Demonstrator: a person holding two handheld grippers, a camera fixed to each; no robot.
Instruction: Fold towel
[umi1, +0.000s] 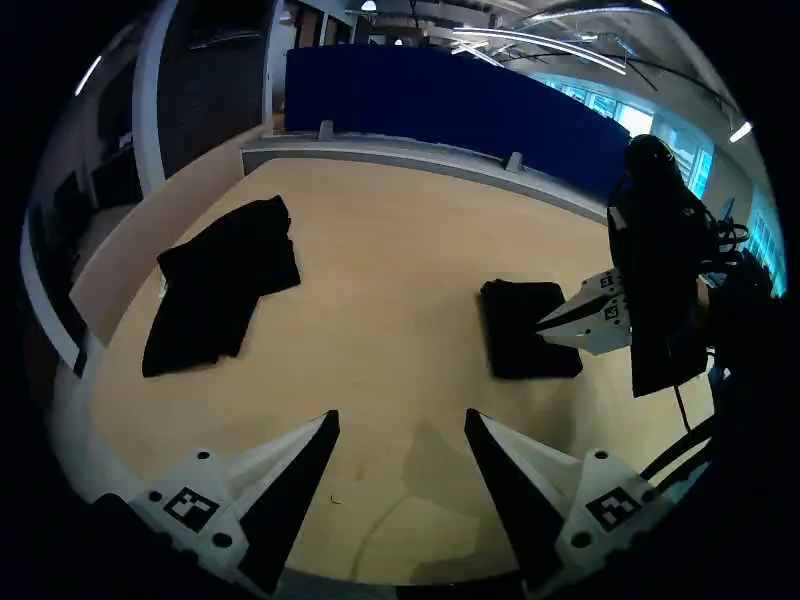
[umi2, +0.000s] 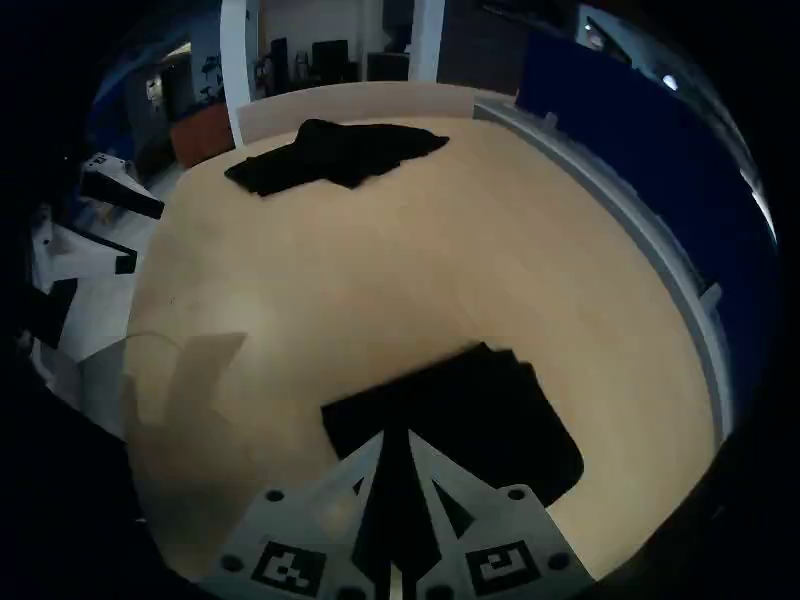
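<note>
left claw (umi1: 401, 414) wide open, empty | right claw (umi2: 396, 434) closed to a slit over folded towel (umi2: 490, 420)

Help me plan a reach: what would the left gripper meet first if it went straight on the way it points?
Likely the bare table, between the crumpled towel and the folded towel; the left gripper points into that gap. Neither towel sits in line, though depth is unclear.

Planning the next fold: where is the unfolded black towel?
In the left gripper view, the unfolded black towel lies crumpled at the far left of the wooden table, well apart from the folded towel on the right.
</note>
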